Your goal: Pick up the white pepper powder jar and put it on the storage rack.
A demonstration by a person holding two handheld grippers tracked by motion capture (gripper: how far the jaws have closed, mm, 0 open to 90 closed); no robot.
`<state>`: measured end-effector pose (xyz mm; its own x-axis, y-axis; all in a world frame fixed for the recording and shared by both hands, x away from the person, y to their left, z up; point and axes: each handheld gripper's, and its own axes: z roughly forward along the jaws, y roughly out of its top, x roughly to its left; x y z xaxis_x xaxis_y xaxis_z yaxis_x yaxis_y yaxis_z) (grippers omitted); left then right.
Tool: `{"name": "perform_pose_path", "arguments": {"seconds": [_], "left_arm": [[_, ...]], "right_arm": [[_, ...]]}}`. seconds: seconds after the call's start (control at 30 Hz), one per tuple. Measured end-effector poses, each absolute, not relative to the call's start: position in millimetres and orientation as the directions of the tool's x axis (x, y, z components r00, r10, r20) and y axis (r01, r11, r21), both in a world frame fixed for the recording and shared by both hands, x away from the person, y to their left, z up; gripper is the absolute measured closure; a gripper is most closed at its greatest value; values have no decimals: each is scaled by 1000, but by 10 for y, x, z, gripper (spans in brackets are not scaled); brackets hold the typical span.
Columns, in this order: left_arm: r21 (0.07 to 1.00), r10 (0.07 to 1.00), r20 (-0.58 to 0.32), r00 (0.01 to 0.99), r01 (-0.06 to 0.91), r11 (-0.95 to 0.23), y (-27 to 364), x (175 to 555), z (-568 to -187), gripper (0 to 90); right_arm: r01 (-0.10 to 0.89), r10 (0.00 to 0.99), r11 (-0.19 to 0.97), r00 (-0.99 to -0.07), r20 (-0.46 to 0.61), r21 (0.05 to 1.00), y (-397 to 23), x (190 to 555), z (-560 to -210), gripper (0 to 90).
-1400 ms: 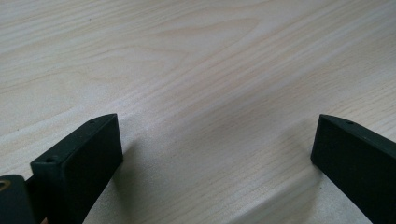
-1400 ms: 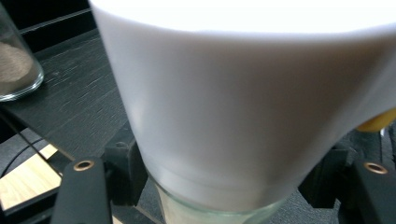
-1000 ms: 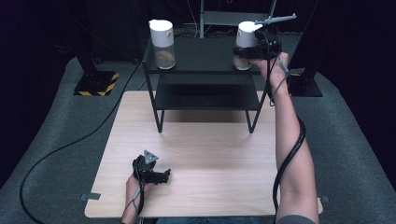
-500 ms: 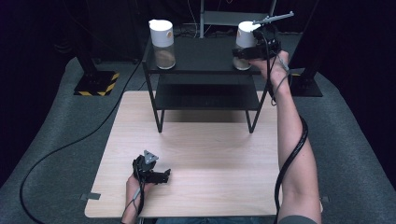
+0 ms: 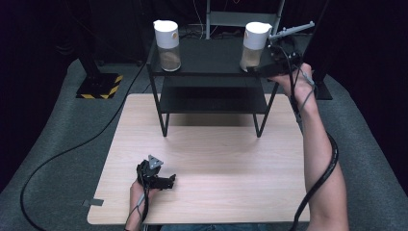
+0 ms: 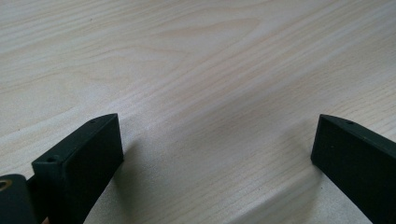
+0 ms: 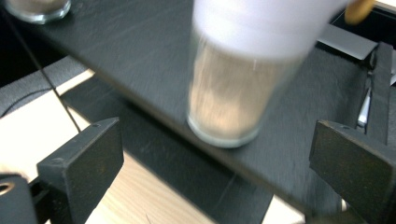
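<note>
Near left: left gripper point(image 5: 155, 174) parked on wooden table point(image 5: 221, 154), jaws wide, nothing between. Far right: right gripper point(image 5: 269, 65) just opened wide, no grip, right beside white-lidded jar point(image 5: 253, 45) standing upright on right end of black shelf point(image 5: 211, 57). Far left on same shelf: second jar point(image 5: 167, 38), well apart.

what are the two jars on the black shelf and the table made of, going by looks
Right jar: seemingly clear glass, since brownish contents show through its shiny wall; the white top is matte, likely plastic. Left jar looks the same. Shelf: dark, matte, faintly streaked, maybe slate or coated board. Table: pale wood or wood-look laminate, with visible grain.
</note>
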<state>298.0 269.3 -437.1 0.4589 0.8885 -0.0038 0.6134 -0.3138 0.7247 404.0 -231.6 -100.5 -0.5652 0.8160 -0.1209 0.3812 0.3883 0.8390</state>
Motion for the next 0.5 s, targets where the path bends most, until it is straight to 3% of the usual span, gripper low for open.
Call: {"name": "perform_pose_path", "arguments": {"seconds": [0.5], "left_arm": [[725, 888, -3, 459, 613, -314, 2693, 2980, -4372, 18]], "right_arm": [[382, 792, 473, -579, -194, 794, -2612, 3408, -1643, 17]]}}
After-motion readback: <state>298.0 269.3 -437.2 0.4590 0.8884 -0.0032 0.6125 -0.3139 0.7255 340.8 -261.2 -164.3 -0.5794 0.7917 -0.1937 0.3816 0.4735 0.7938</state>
